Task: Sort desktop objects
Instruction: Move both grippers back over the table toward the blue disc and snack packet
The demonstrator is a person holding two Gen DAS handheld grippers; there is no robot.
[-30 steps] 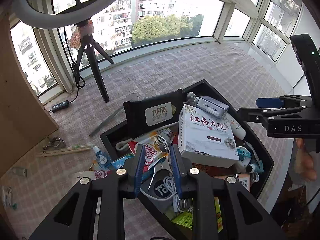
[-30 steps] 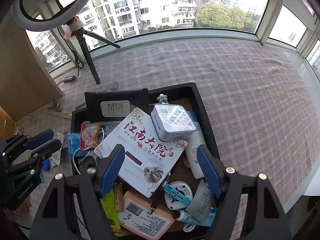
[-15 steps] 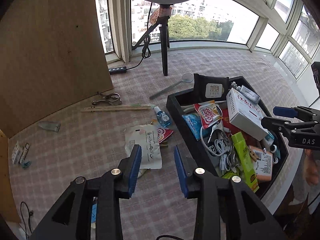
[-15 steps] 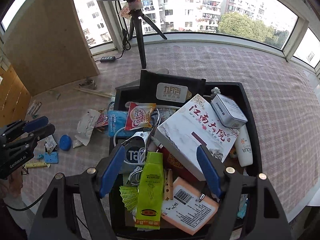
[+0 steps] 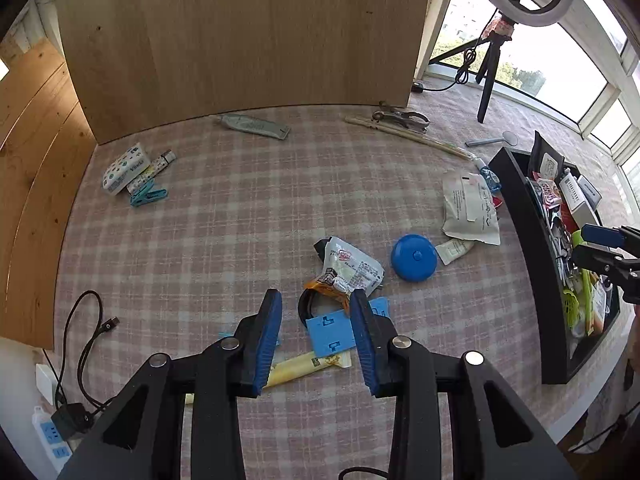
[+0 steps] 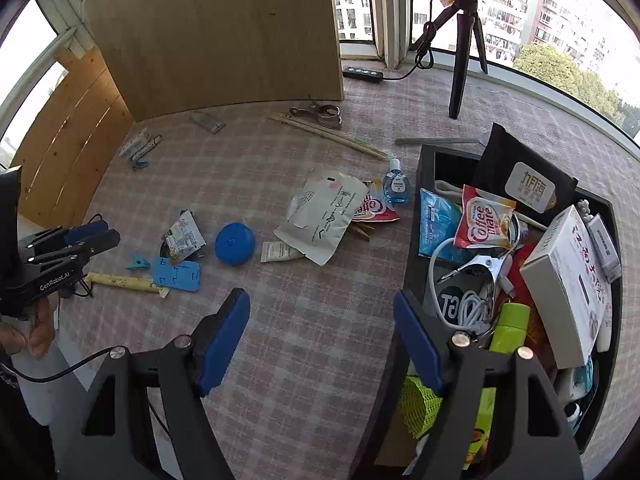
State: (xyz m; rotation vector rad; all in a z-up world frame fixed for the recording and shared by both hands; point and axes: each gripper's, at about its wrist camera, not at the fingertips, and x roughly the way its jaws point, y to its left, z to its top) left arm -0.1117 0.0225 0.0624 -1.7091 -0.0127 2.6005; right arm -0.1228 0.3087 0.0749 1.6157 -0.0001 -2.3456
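Observation:
A black tray [image 6: 424, 168] full of sorted items, among them a white box [image 6: 568, 284] and a coffee sachet [image 6: 484, 220], stands at the right; it also shows in the left wrist view [image 5: 520, 216]. Loose items lie on the checked cloth: a blue round case [image 5: 414, 258], a white sachet [image 5: 348, 266], a flat blue plastic piece [image 5: 330, 332], a yellow stick [image 5: 304, 366] and a torn white packet [image 5: 470, 208]. My left gripper [image 5: 316, 312] is open and empty just above the blue plastic piece. My right gripper [image 6: 322, 320] is open and empty beside the tray's left wall.
A wooden board [image 5: 240, 40] stands at the back. A ring-light tripod [image 6: 460, 48], chopsticks [image 5: 404, 134], metal pliers [image 5: 400, 114], a tissue pack [image 5: 124, 168], a teal clip [image 5: 148, 196] and a small blue bottle [image 6: 396, 184] are around. A cable and power strip [image 5: 52, 436] lie at the near left.
My left gripper has swung left from over the tray to the loose items on the cloth. My right gripper has also shifted left, to the tray's left edge.

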